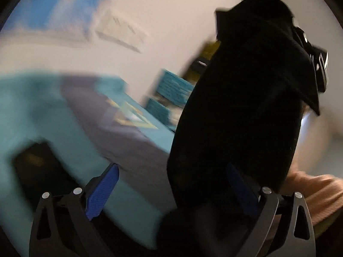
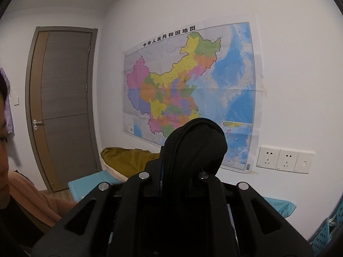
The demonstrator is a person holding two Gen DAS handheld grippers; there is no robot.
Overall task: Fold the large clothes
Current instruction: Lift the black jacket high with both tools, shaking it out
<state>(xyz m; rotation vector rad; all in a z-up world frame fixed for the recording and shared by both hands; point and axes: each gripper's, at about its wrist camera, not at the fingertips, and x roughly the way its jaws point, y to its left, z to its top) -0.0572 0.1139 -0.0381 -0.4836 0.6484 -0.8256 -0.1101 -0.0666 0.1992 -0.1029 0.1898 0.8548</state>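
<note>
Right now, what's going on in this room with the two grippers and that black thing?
A person is folding clothes with a handheld gripper in each hand. The right gripper is shut on a bunched fold of a black garment, which the left view shows hanging from the right gripper. The left gripper is open, its blue pads spread wide with the black cloth hanging between them, not pinched. Below lies a bed with a teal sheet and a grey garment spread on it.

Both wrist views near-level, close behind black garment (image 1: 240, 98), toward wall
</note>
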